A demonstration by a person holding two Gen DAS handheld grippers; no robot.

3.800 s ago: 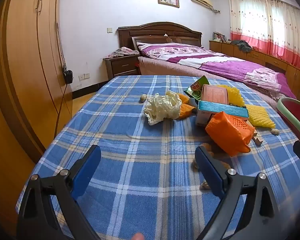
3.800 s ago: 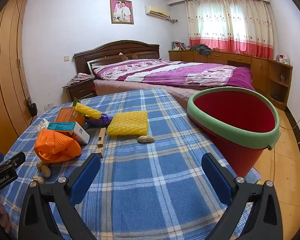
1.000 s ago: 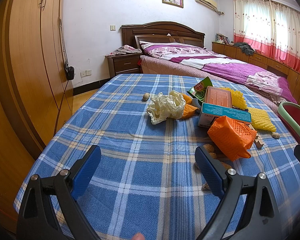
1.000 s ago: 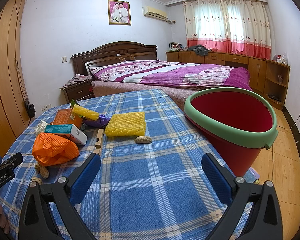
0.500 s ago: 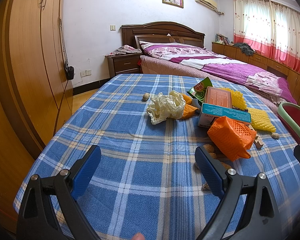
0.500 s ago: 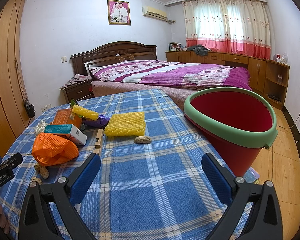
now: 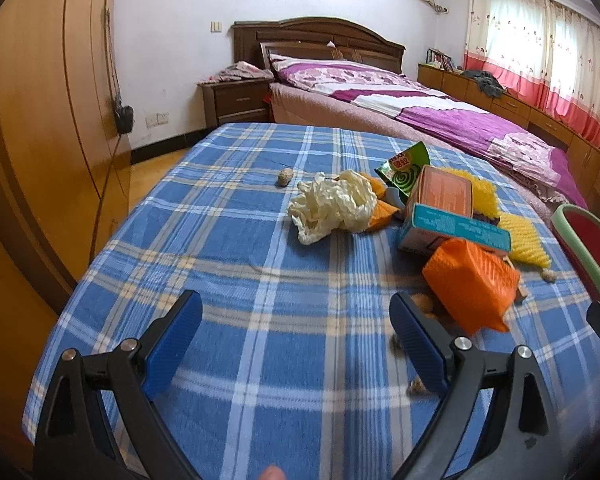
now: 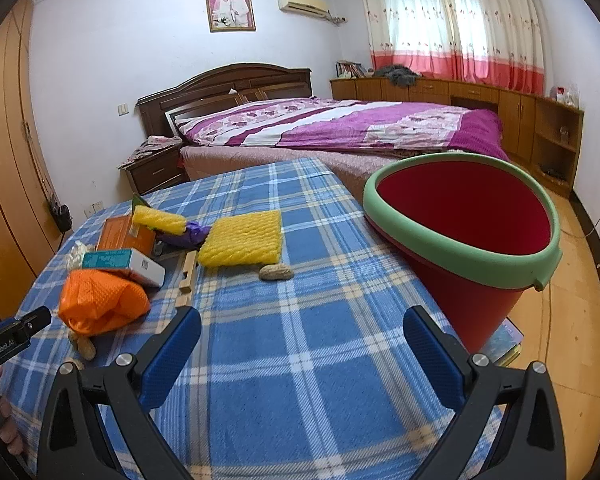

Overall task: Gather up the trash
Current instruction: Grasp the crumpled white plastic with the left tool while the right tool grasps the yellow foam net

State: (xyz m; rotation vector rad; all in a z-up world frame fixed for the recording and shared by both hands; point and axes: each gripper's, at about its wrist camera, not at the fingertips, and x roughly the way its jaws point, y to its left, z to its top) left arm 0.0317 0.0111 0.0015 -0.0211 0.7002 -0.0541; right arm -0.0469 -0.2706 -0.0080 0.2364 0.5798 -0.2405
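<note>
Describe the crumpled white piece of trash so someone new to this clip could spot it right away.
Start at the blue plaid table at the foot of the bed. The trash pile sits toward its far right side; the crumpled white bag lies at the pile's left edge, against an orange scrap. It is the only pale, wrinkled, soft-looking item among brightly coloured boxes and foam.

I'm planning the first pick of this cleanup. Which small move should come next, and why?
Probably ease the left claw forward and to its right toward the orange foam net, the nearest piece of trash. Both claws are open and empty, the right claw hovers over bare cloth, and the red bucket waits at the table's right edge.
</note>
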